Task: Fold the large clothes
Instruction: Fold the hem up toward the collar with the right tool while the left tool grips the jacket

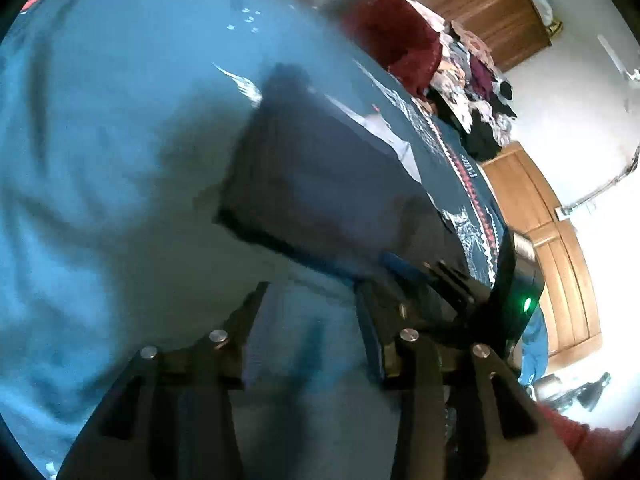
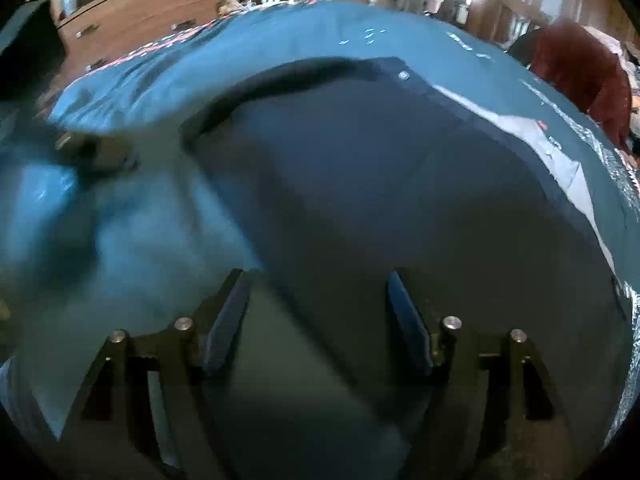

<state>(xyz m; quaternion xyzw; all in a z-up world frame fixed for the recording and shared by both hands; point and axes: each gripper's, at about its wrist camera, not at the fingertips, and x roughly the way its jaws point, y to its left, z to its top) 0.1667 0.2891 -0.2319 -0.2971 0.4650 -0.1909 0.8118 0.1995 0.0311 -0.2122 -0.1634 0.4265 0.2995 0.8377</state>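
A dark navy garment (image 1: 320, 172) lies folded into a rough rectangle on a blue bedspread (image 1: 120, 120). In the right wrist view the dark navy garment (image 2: 380, 180) fills the middle, with a button near its top edge and pale lining along its right side. My left gripper (image 1: 310, 292) is open over bare bedspread just short of the garment's near edge. My right gripper (image 2: 316, 276) hovers open over the garment, and no cloth is pinched between its fingers. The right gripper's black body (image 1: 508, 292) shows beside the left one. The left gripper (image 2: 92, 152) appears blurred at the garment's left.
A dark red garment (image 1: 396, 40) and a heap of mixed clothes (image 1: 476, 80) lie at the far end of the bed. A wooden wardrobe (image 1: 480, 0) stands behind. A chest of drawers (image 2: 152, 12) is beyond the bedspread (image 2: 240, 40).
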